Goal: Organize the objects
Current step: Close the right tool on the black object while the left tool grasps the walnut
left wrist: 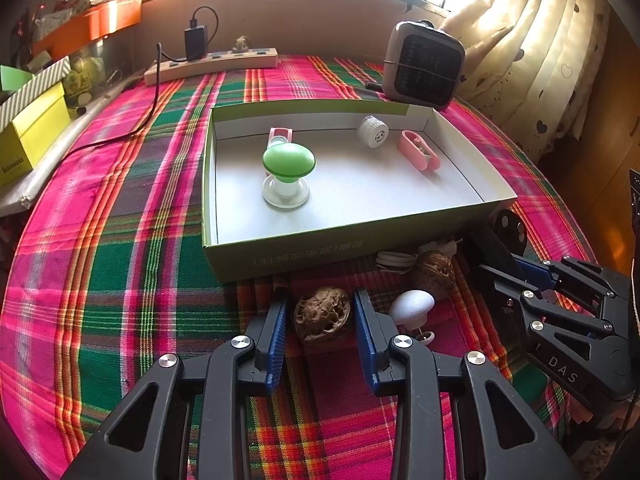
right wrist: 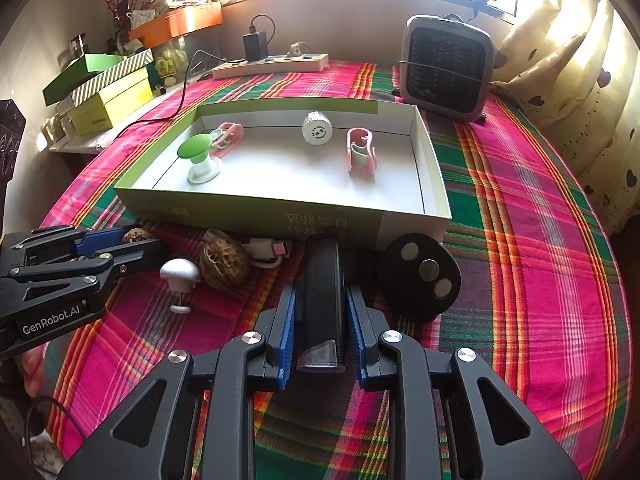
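Note:
A shallow green box (left wrist: 320,258) (right wrist: 248,212) on the plaid cloth holds a green mushroom-shaped piece (left wrist: 288,164) (right wrist: 195,148), a white round cap (left wrist: 373,131) (right wrist: 317,129) and two pink clips (left wrist: 418,150) (right wrist: 360,152). In front of it lie two walnuts (left wrist: 322,314) (right wrist: 223,262), a white mushroom-shaped piece (left wrist: 412,306) (right wrist: 181,272) and a black three-button remote (right wrist: 420,276). My left gripper (left wrist: 320,320) is open around the nearer walnut, fingers beside it. My right gripper (right wrist: 320,320) is shut on a black oblong device (right wrist: 320,300).
A grey fan heater (left wrist: 424,66) (right wrist: 446,68) stands behind the box at the back right. A power strip (left wrist: 212,64) with a charger and cable lies at the back. Stacked yellow and green boxes (right wrist: 108,96) sit on the left. Curtains hang on the right.

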Tool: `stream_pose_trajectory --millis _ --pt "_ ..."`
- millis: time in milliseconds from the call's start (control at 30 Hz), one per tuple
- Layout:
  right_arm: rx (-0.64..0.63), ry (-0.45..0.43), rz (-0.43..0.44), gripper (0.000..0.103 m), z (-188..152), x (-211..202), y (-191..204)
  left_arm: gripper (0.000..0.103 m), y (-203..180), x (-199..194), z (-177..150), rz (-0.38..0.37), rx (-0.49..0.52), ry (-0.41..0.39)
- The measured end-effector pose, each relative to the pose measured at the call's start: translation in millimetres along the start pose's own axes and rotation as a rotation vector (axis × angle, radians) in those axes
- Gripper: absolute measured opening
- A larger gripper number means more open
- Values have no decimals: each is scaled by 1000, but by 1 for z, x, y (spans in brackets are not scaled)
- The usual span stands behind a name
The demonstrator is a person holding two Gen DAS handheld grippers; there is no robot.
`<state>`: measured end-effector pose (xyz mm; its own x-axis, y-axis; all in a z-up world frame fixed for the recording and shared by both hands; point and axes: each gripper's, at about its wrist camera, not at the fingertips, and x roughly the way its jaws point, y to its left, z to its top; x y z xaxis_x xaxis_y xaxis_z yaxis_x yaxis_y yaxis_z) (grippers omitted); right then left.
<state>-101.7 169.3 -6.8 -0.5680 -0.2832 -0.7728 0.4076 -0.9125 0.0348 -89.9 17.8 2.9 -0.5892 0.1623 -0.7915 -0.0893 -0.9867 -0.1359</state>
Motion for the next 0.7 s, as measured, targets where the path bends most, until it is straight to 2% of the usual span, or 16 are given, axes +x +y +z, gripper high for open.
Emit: stream_pose_trajectory --millis 700 --pt "-2 -22 19 25 -2 -9 2 29 -1 -11 2 -1 10 -26"
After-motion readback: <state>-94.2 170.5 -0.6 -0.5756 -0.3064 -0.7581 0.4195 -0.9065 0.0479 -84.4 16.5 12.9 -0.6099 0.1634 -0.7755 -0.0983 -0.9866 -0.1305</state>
